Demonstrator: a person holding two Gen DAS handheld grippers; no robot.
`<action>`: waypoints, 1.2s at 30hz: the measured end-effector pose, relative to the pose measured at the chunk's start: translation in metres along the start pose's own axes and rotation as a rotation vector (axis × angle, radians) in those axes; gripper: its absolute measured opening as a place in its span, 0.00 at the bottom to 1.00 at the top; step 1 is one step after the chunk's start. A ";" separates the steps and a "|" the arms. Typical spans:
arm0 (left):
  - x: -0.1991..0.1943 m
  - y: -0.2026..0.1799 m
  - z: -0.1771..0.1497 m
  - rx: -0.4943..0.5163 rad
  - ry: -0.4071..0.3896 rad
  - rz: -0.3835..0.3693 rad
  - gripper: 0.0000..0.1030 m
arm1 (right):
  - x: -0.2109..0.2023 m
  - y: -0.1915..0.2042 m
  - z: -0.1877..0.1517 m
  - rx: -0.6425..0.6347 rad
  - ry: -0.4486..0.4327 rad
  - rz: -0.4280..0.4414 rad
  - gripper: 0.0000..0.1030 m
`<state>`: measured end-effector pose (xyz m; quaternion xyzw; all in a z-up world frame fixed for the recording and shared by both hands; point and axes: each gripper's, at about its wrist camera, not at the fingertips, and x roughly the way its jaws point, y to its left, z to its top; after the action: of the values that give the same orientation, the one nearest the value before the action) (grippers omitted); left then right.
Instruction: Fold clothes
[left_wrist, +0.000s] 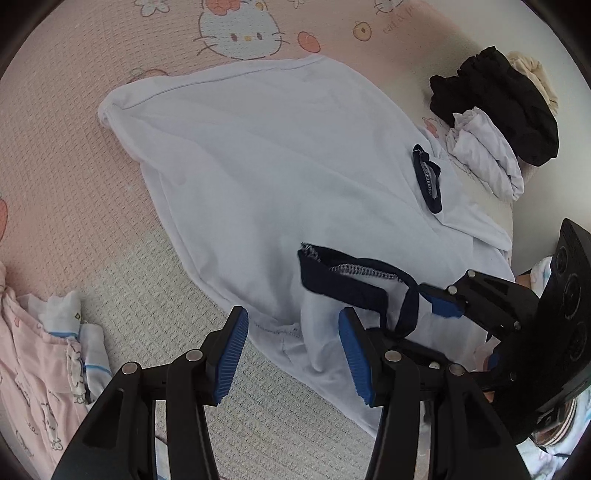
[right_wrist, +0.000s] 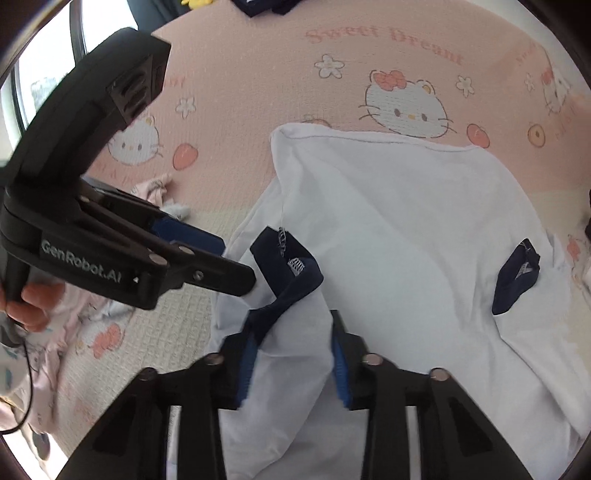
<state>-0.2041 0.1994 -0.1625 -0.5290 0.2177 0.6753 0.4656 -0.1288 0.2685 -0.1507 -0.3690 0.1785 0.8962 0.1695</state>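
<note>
Two claws work the near end of a white T-shirt (left_wrist: 280, 177) spread on the pink bed sheet (left_wrist: 66, 158): the right claw (right_wrist: 291, 363) clenches white fabric beside a navy-trimmed sleeve (right_wrist: 286, 273), the left claw (left_wrist: 293, 356) stands released over the hem. I judge the sleeve fold is starting; next the left claw must pinch cloth, then both carry it across

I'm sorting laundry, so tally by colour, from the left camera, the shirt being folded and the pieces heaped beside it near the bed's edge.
White: 2, the shirt and a crumpled piece
Black garment: 1
Beige garment: 1
Total: 4
</note>
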 end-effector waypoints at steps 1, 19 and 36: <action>0.001 0.000 0.000 0.002 -0.001 -0.005 0.46 | 0.000 -0.004 0.001 0.028 -0.003 0.017 0.13; 0.029 -0.003 0.013 -0.068 -0.013 -0.091 0.18 | -0.005 -0.075 -0.011 0.438 0.026 0.140 0.10; 0.019 0.009 0.018 -0.247 -0.025 -0.144 0.19 | -0.016 -0.035 -0.011 0.270 0.029 0.083 0.38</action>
<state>-0.2210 0.2167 -0.1754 -0.5879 0.0885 0.6683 0.4471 -0.0967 0.2917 -0.1536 -0.3479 0.3151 0.8649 0.1780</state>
